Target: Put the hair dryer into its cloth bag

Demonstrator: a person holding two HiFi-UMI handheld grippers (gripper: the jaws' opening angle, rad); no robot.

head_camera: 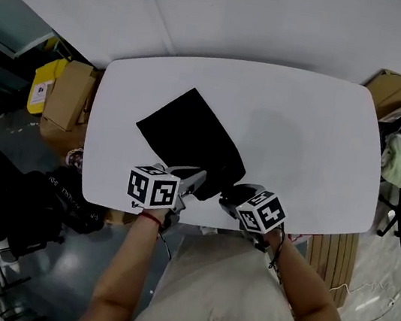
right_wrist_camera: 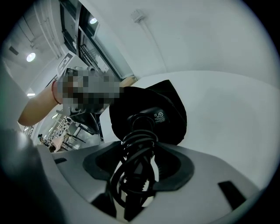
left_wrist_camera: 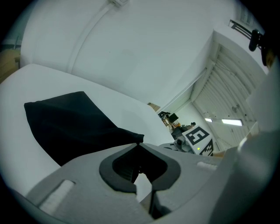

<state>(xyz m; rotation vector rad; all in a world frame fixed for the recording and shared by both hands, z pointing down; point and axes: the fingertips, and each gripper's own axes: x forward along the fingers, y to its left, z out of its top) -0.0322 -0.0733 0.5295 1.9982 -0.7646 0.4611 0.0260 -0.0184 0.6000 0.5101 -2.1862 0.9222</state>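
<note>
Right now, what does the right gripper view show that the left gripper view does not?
Only the right gripper view: the hair dryer with its coiled cord, held by the right gripper at the mouth of the black cloth bag. Only the left gripper view: that gripper's marker cube and the bag's body spread flat. Both: the bag and the white table.

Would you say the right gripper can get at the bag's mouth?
Probably yes: the dryer in the right gripper sits at the mouth of the bag, the left gripper pinches its edge, and nothing lies between.
</note>
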